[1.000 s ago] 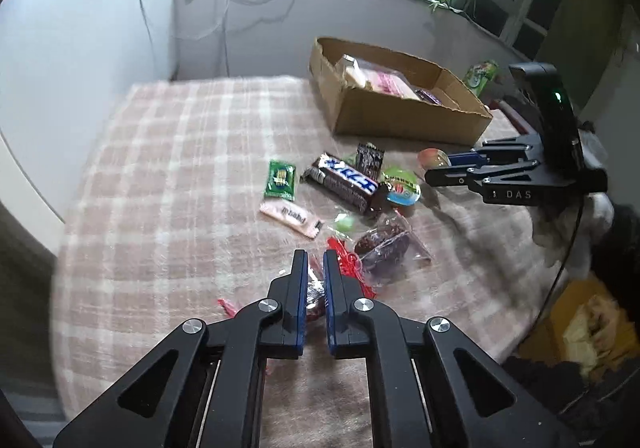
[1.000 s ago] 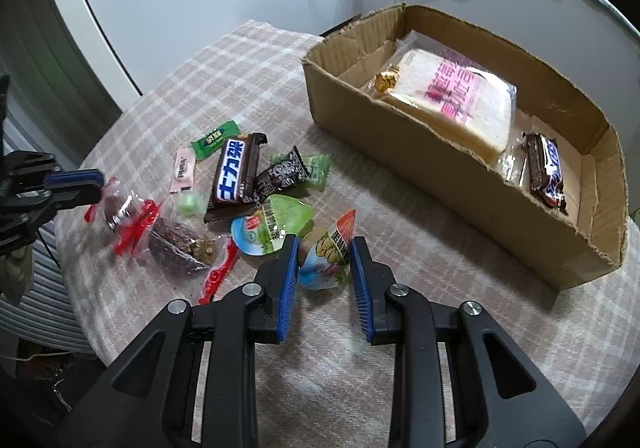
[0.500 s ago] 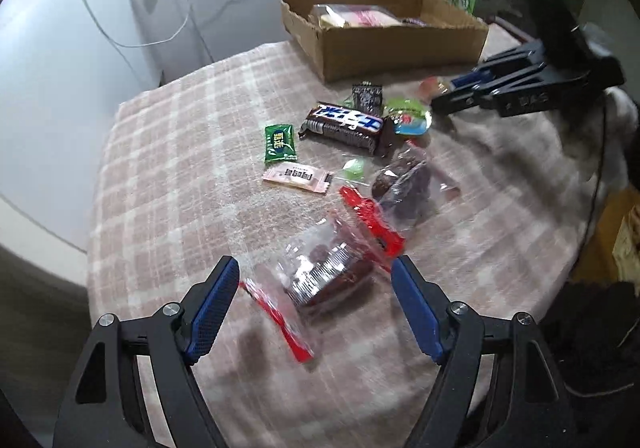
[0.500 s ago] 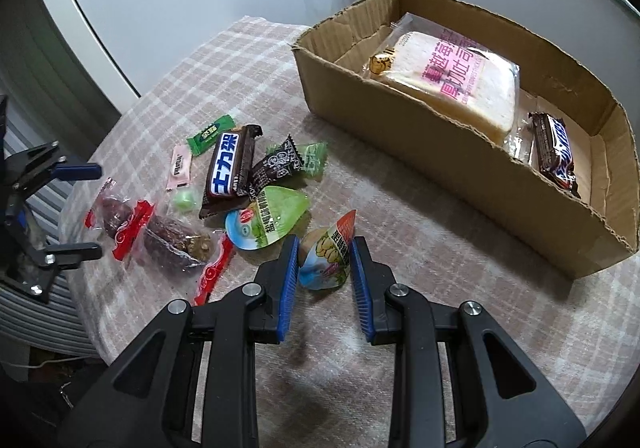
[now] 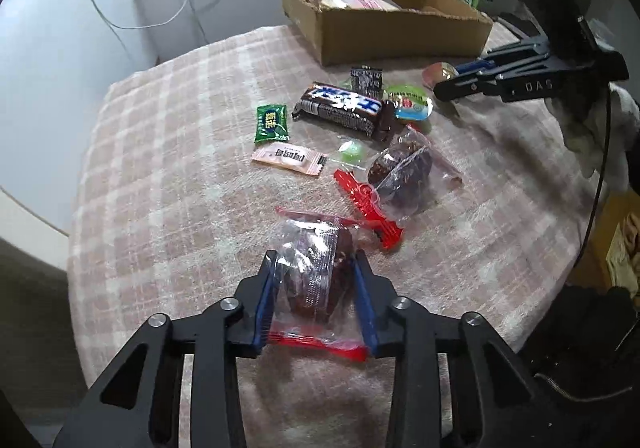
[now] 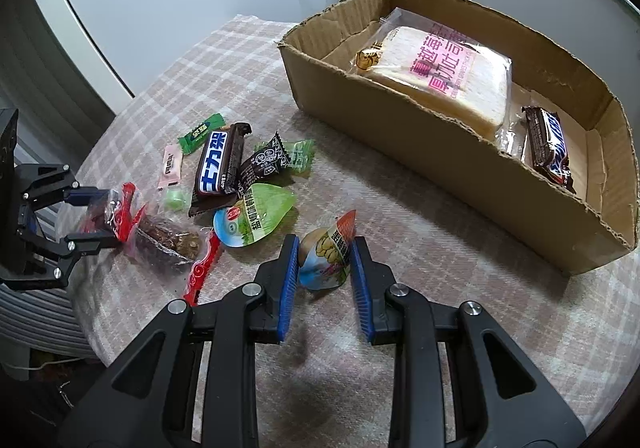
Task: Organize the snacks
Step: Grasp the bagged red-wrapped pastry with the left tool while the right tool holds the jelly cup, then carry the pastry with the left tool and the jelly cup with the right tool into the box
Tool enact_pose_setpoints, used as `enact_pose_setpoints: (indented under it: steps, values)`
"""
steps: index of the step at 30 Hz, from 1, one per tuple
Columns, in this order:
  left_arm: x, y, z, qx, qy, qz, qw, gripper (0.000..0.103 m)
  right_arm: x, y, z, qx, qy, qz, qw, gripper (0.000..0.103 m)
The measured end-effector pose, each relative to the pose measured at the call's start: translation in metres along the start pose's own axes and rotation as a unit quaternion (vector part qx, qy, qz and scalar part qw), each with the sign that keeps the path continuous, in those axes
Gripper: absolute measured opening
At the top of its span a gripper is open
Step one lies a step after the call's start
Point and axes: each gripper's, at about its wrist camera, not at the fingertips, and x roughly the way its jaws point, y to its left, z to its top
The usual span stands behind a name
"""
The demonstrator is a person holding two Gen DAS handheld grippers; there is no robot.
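I'm closing the left gripper (image 5: 315, 290) on a clear date pack (image 5: 316, 268) w/ red sealed ends; the pack is sitting between the blue pads (image 5: 266, 298), which are pressing its sides, so the gap is narrow and filled by the pack, still lying on the checked cloth (image 5: 168, 175). Just ahead of these fingers a 2nd date pack (image 5: 400, 175) is lying, its red end nearly touching the first. Further ahead, left to right: a pink sachet (image 5: 289, 157), green candy (image 5: 272, 123), brown choc bar (image 5: 344, 109) and a green-lidded jelly cup (image 5: 412, 105). Well beyond those the box (image 5: 384, 29) is sitting at the far side of the table. I'm holding the right gripper (image 6: 325, 266) narrow on a small jelly cup (image 6: 326, 258) w/ an orange-tipped lid; both pads are meeting its sides, cup tilted, and I can't tell if it's off the cloth. To the left of the right fingers the green cup (image 6: 252, 219) is lying just beside, w/ the choc bar (image 6: 220, 163) and a black candy (image 6: 264, 161) behind it. Ahead and to the right of the fingers the box (image 6: 440, 155) is standing open, w/ a bread pack (image 6: 444, 75) and another choc bar (image 6: 548, 145) inside, side by side. The left gripper (image 6: 96, 217) is showing at the far left of the right view, on the pack.
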Motion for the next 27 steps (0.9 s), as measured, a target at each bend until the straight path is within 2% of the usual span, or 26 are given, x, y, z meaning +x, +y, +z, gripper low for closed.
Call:
enact_pose_setpoints:
  steps: [6, 11, 18, 21, 27]
  values:
    - [-0.015, 0.002, 0.006, -0.024, -0.027, -0.007, 0.9993, 0.031, -0.009, -0.001, 0.002, 0.003, -0.015, -0.002, 1.000, 0.027]
    - [-0.029, 0.004, 0.026, -0.041, -0.066, -0.016, 0.9969, 0.031, -0.027, -0.009, 0.005, 0.014, -0.035, -0.001, 0.999, 0.027]
    - [-0.035, 0.006, 0.083, -0.047, -0.128, -0.031, 0.9901, 0.031, -0.066, -0.028, 0.018, 0.026, -0.076, -0.023, 0.997, 0.027]
    - [-0.028, 0.007, 0.107, -0.057, -0.141, -0.046, 0.9873, 0.031, -0.078, -0.041, 0.025, 0.035, -0.090, -0.040, 0.994, 0.027]
    - [-0.009, -0.002, 0.154, -0.060, -0.161, -0.054, 0.9837, 0.031, -0.088, -0.072, 0.038, 0.056, -0.103, -0.069, 0.991, 0.027]
